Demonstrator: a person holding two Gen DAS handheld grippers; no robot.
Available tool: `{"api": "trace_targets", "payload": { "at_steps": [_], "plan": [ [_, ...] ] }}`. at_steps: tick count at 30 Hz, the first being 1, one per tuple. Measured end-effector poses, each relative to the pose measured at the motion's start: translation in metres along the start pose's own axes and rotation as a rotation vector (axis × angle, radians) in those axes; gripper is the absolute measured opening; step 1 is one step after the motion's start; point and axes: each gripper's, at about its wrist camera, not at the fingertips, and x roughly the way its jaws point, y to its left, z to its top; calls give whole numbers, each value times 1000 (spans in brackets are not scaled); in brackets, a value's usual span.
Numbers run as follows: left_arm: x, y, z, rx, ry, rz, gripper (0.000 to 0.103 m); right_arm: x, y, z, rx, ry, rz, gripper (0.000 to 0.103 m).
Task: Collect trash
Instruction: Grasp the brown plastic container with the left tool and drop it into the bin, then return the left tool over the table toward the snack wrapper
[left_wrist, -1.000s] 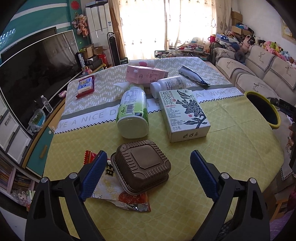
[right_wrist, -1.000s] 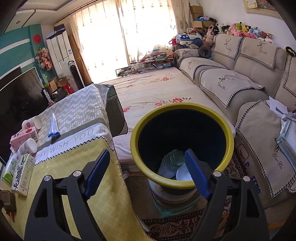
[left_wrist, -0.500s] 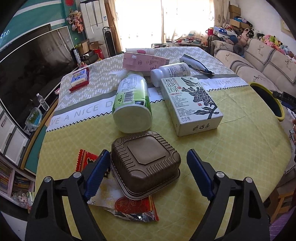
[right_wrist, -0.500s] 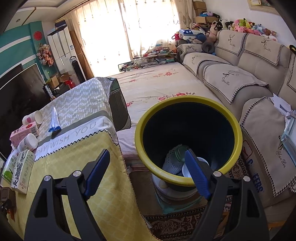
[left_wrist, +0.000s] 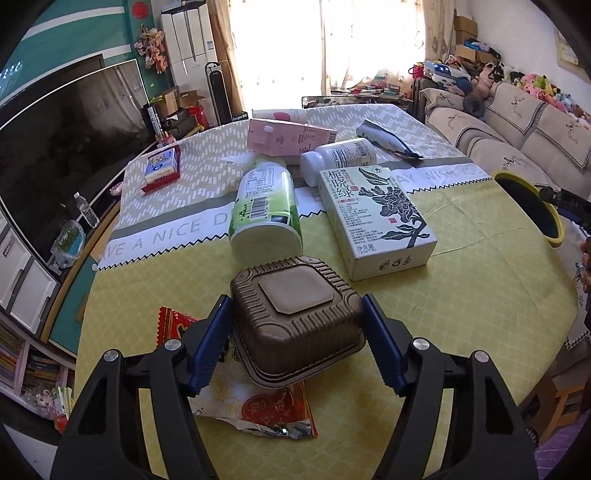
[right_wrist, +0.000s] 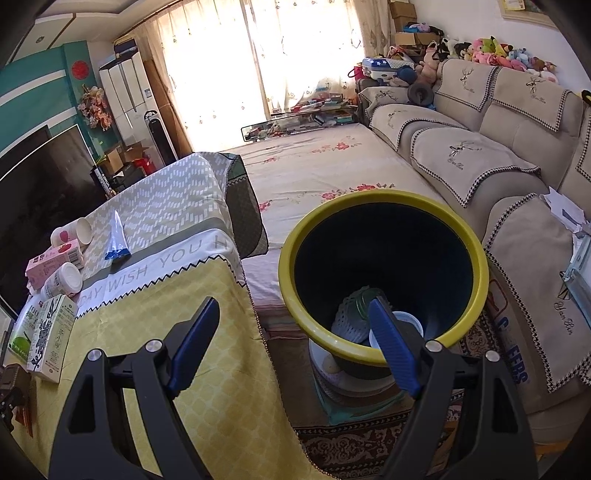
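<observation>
On bench (left_wrist: 480, 295): left tongs (left_wrist: 295, 343) just closing, pads touching brown ribbed container (left_wrist: 295, 317) sides. Right tongs (right_wrist: 291, 343) spread, empty, above yellow-rimmed bin (right_wrist: 384, 206).

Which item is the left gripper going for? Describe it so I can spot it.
On the yellow tablecloth, nearest edge, in front of the green-labelled bottle: the brown ribbed square container, upside down on a crumpled red wrapper. It is the only brown item.

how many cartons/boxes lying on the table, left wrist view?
3: white tea box right of the green bottle; pink carton behind it; small blue-and-red box far left. Others may be hidden.
</observation>
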Motion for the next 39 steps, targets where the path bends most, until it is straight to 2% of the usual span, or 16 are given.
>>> {"api": "trace_targets", "payload": {
  "at_steps": [8, 17, 20, 26, 30, 34, 39],
  "plan": [
    [-27, -20, 10, 28, -56, -57, 70, -12, -7, -1, 9, -16, -6, 78],
    [-25, -76, 55, 108, -106, -213, 70, -42, -40, 0, 60, -84, -70, 78],
    [-17, -109, 75, 158, -119, -274, 70, -51, -58, 1, 90, -107, -104, 78],
    [-4, -199, 118, 290, -143, -432, 70, -58, -93, 1, 148, -123, -162, 78],
    [10, -258, 144, 345, -123, -536, 70, -61, -113, -3, 175, -131, -199, 78],
    [36, -318, 167, 397, -83, -574, 70, -62, -132, -7, 196, -124, -232, 78],
    [72, -375, 187, 411, -31, -606, 70, -61, -148, -12, 222, -111, -265, 78]
  ]
}}
